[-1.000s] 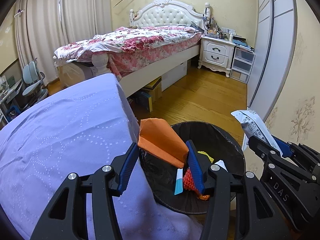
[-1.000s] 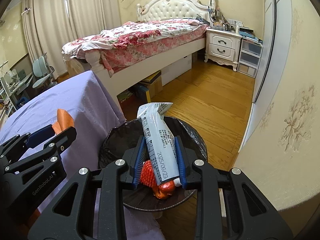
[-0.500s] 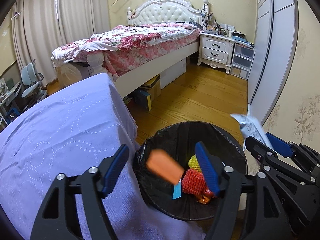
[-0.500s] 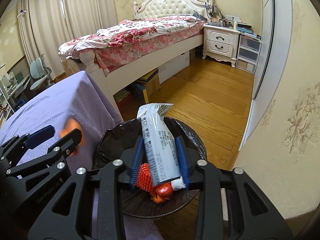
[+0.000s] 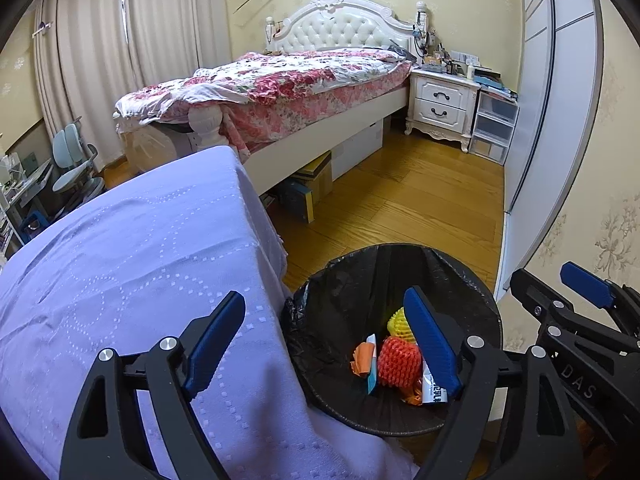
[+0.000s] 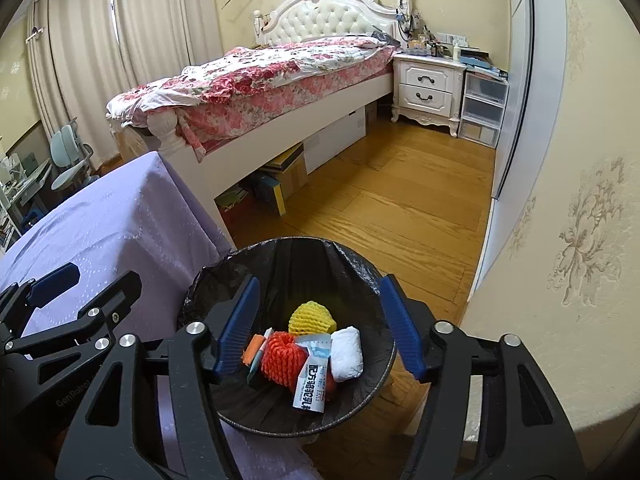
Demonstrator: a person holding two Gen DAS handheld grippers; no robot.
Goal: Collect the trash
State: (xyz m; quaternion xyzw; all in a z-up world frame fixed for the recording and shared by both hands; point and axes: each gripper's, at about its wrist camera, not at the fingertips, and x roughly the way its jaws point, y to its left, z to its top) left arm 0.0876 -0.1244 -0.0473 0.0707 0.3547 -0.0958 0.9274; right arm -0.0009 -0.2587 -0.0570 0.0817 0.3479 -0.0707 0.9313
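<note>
Both the left hand-held gripper [image 5: 324, 344] and right hand-held gripper [image 6: 318, 326] hang empty, fingers spread, above the bin [image 6: 360, 268], trash [image 6: 282, 360] heaped directly below; swinging carelessly could tip it.

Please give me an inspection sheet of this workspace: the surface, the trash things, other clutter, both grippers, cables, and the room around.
Surface: table under a purple cloth, no items seen on it.
Job's things: black-lined bin beside the table holds a red foam net, yellow foam net, printed wrapper, white wad and orange scrap.
Clutter: boxes under the bed.
Grippers: left gripper open, empty; right gripper open, empty, above the bin.
Cables: nothing seen.
Surroundings: bed, nightstand, drawer unit, wood floor, curtains.
</note>
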